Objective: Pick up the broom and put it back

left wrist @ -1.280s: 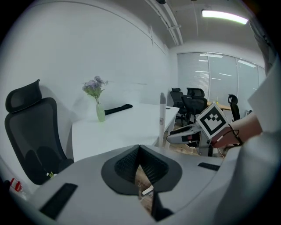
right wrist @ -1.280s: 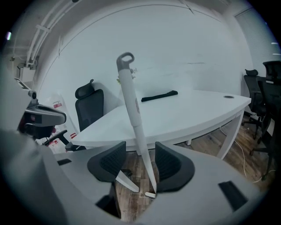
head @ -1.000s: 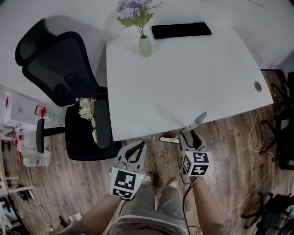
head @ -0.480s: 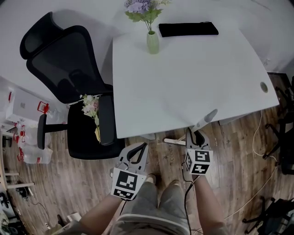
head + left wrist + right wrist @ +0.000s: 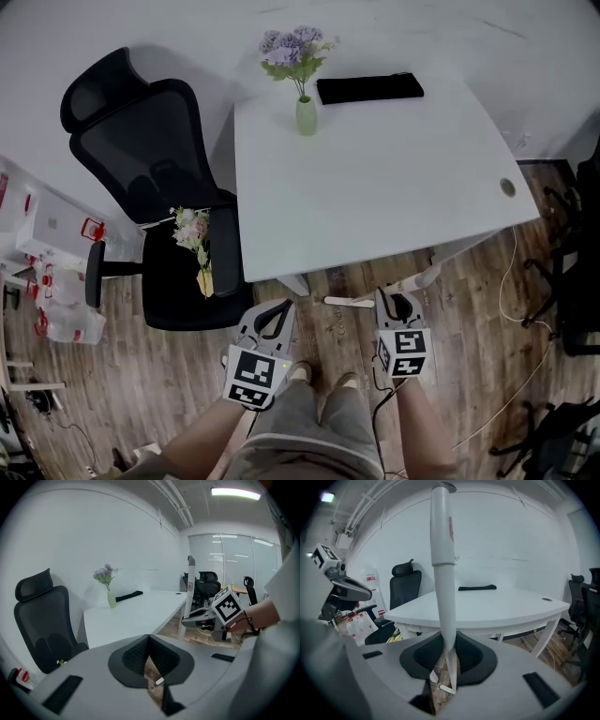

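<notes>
The broom's white handle [image 5: 443, 573] stands upright between the jaws of my right gripper [image 5: 446, 641], which are closing, their pads pressing on it. Its thin lower end [image 5: 449, 684] reaches down toward the wooden floor. In the head view the handle's top [image 5: 419, 279] pokes out just beyond my right gripper [image 5: 396, 298], by the table's near edge, and a white flat piece [image 5: 349, 301] lies on the floor beside it. My left gripper [image 5: 279, 307] hangs to the left, shut with nothing in it, and its pads [image 5: 140, 656] meet.
A white table [image 5: 375, 178] carries a vase of flowers [image 5: 306, 114] and a black pouch [image 5: 368, 88]. A black office chair [image 5: 141, 169] with a bouquet [image 5: 192, 230] on its seat stands at the left. Cables [image 5: 511, 300] trail on the floor at the right.
The right gripper's jaws have closed from wide open onto the broom handle. Both grippers have drawn back slightly from the table.
</notes>
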`<state>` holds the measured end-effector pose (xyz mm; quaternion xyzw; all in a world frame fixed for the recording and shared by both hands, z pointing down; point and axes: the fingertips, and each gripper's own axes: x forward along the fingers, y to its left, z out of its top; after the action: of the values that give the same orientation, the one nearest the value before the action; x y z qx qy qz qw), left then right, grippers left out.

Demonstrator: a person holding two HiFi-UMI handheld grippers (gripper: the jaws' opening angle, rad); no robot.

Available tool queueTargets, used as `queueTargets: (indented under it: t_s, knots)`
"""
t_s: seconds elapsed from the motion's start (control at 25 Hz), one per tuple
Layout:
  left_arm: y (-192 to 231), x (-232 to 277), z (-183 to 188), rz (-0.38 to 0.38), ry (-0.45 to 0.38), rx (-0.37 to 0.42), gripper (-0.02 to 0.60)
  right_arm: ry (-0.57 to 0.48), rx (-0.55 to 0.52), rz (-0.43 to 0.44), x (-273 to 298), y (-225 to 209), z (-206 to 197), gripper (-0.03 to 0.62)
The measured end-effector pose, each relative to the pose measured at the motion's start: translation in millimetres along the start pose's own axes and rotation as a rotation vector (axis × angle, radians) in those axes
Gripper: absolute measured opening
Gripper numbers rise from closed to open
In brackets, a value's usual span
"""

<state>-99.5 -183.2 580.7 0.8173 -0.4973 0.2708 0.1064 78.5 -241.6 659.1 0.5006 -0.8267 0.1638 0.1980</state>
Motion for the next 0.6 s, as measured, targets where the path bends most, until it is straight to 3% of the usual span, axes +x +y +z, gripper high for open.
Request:
queueTargets:
  t_s: [0.32, 0.6]
  knots:
    - [-5.4, -50.9, 62.0, -0.002, -0.063, 0.017, 0.015, -0.092, -0.013, 0.016, -96.8, 6.8, 82.7, 0.103]
    - [-10.1, -86.2, 140.6, -0.009, -0.165, 0.052, 0.015, -0.180, -0.057, 0.029, -179.6, 7.3, 167.5, 0.103]
